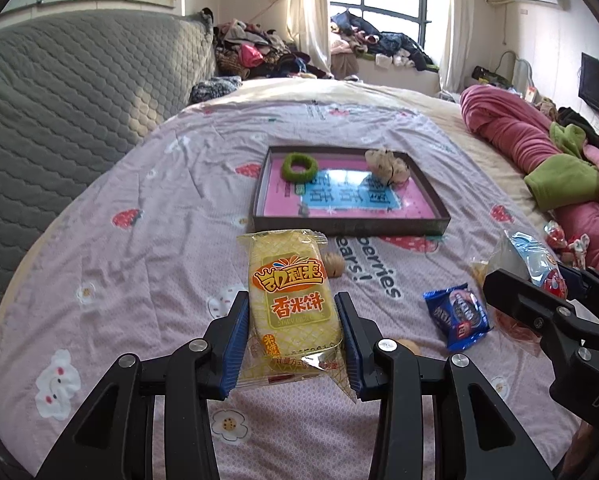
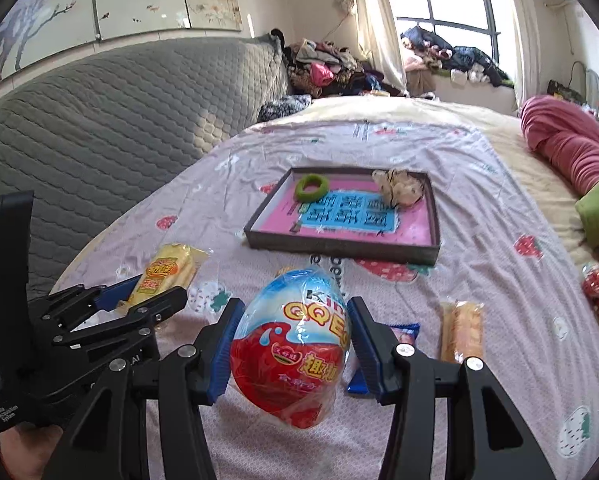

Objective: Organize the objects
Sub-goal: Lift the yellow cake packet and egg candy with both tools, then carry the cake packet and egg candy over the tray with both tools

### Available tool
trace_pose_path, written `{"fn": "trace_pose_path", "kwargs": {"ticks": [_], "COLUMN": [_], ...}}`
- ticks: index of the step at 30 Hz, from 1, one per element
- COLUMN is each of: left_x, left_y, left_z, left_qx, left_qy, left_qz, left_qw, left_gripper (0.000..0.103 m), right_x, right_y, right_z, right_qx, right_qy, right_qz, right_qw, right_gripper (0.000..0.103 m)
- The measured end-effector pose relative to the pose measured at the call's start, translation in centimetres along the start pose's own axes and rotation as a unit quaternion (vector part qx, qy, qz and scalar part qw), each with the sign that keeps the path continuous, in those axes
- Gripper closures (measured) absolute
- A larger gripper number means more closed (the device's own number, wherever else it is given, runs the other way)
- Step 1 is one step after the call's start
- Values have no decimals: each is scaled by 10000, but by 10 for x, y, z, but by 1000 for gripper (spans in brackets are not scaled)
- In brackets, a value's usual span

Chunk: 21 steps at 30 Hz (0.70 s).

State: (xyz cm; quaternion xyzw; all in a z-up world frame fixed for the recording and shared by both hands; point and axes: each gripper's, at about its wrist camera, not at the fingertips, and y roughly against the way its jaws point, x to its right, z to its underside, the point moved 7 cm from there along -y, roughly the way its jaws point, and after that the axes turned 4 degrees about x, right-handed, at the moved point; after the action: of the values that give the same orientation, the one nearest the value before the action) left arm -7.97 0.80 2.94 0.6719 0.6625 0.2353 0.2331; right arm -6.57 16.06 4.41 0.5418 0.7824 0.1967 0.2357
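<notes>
Yellow rice cracker pack sits pinched in the left gripper, low centre of the left wrist view. On the right, the right gripper clamps a wrapped egg-shaped treat. Dark tray waits mid-frame ahead. I'd carry both level, clear the near rim, and release onto bare pink floor, away from the green ring.

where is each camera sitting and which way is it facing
Left wrist: on the left gripper, looking down along its fingers across the bed toward the tray; it holds a yellow rice cracker pack, right gripper at the right edge.
Right wrist: on the right gripper, same direction; it holds a wrapped egg toy, left gripper and a hand at lower left.
Shared: tray, green ring, blue snack packet.
</notes>
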Motion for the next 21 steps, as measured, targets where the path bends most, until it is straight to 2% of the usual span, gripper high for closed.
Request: {"fn": "trace_pose_path", "kwargs": {"ticks": [21], "left_x": [4], "left_y": [39], "left_z": [-50], "left_qx": [508], "left_qy": [-81], "left_qz": [-103], "left_qw": [9986], "left_gripper": [60], "right_x": [-3], "right_y": [51], "right_z": [-57], "right_qx": [797], "right_qy": [155], "right_qz": [73], "right_qw": [9967], "right_gripper": [50]}}
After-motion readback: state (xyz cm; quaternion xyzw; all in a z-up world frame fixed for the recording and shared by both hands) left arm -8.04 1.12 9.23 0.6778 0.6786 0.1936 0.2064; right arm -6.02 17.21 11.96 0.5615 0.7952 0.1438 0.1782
